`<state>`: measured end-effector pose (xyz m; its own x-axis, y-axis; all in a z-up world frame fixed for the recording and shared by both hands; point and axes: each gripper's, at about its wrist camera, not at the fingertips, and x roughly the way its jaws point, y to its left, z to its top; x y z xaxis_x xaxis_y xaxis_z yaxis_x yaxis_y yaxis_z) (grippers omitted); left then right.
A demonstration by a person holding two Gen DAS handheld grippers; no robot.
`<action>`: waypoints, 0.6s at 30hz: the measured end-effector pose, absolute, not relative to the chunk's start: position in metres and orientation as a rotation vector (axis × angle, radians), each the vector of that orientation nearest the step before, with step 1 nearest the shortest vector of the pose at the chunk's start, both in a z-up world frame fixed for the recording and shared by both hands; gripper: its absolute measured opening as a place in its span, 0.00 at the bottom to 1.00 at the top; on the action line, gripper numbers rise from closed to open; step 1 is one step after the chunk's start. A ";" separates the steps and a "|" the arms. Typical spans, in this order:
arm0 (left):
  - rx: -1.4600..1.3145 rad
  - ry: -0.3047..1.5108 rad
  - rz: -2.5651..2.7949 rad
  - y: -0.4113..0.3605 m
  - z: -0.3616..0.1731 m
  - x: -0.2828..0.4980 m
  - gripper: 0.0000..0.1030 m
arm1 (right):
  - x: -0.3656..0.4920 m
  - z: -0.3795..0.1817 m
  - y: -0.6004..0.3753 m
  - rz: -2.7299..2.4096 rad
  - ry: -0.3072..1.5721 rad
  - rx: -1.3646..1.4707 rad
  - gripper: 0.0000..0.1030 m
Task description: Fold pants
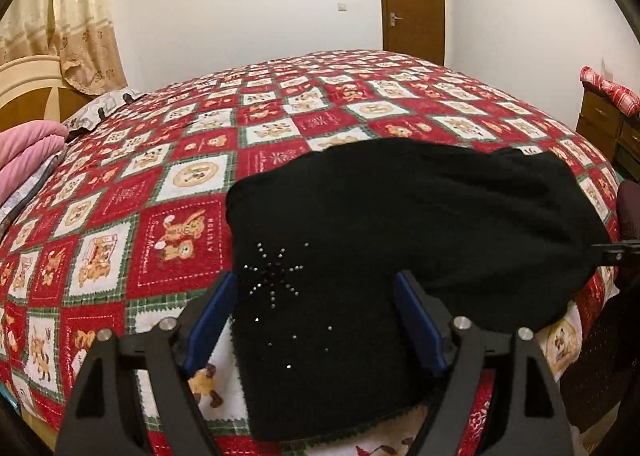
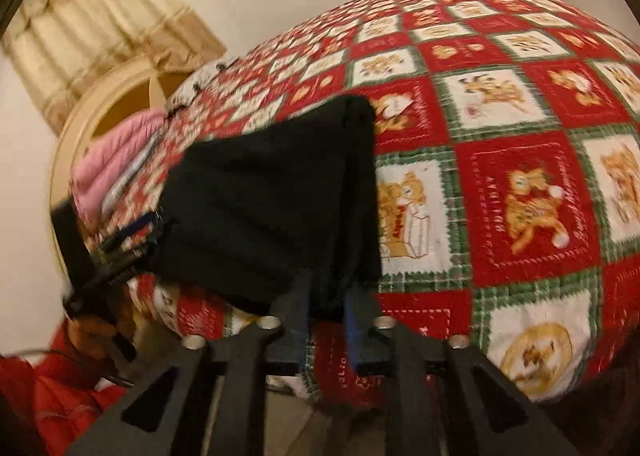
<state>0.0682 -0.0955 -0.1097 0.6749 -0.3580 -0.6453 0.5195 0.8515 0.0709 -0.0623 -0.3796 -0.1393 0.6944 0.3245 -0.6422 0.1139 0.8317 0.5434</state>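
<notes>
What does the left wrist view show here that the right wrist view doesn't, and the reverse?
Left wrist only: the rhinestone star on the pants, the door handle, a wooden dresser, and the left gripper open astride the fabric.

Right wrist only: a red sleeve, and the right gripper with a pants fold between its fingers.

Both: black pants, the red patchwork bedspread, pink bedding, the curtain.
</notes>
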 end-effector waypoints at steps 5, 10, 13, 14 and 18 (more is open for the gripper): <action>0.295 0.640 -0.481 -0.089 -0.103 0.064 0.81 | -0.080 -0.110 -0.395 0.074 0.706 0.591 0.57; 0.276 0.661 -0.457 -0.076 -0.105 0.066 0.81 | -0.060 -0.105 -0.406 0.042 0.653 0.640 0.60; 0.276 0.708 -0.441 -0.071 -0.115 0.071 0.82 | -0.030 -0.114 -0.406 0.003 0.649 0.628 0.60; 0.268 0.735 -0.432 -0.068 -0.120 0.074 0.83 | -0.015 -0.121 -0.403 0.000 0.669 0.614 0.60; 0.201 0.781 -0.425 -0.054 -0.128 0.076 0.93 | 0.020 -0.129 -0.375 -0.011 0.729 0.477 0.23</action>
